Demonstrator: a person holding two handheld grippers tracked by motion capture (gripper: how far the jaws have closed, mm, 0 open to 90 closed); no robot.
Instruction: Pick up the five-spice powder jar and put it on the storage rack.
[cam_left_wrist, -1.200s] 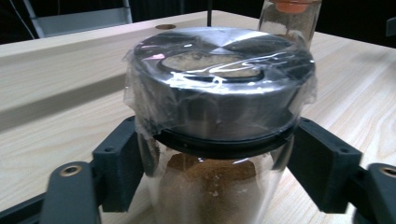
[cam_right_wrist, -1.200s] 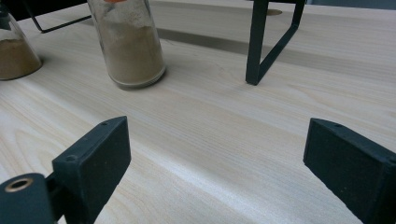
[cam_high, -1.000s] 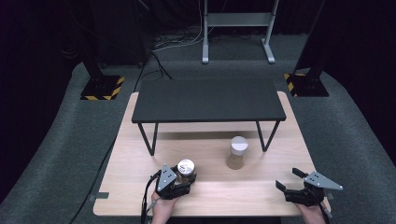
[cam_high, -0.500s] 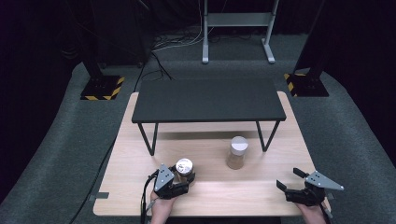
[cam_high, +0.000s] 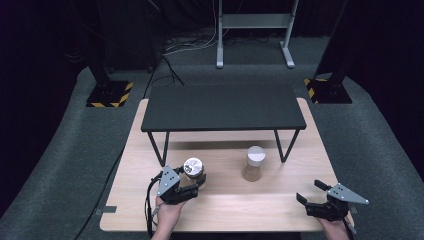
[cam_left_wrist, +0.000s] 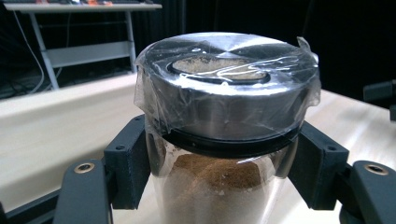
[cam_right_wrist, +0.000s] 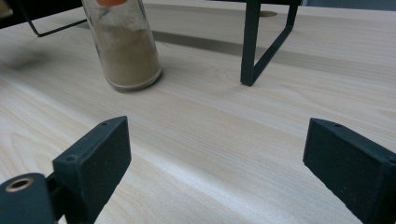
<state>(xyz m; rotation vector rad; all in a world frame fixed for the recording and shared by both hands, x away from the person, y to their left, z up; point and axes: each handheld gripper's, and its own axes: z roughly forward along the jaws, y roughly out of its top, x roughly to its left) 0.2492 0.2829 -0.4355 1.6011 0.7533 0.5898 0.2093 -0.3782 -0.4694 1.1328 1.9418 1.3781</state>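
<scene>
Pale wooden table (cam_high: 225, 200) on dark grey carpet (cam_high: 65, 165). On its far half stands a low black shelf (cam_high: 222, 107) on thin metal legs; in front of it, a white-lidded jar (cam_high: 254, 163) of tan powder.

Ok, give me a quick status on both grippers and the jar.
Left gripper shut on metal-lidded jar. Right gripper open, empty. Black shelf just beyond the jar.

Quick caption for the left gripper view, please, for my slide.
Left hand-held gripper clamps a clear glass jar of brown powder just below its film-wrapped silver metal lid.
</scene>
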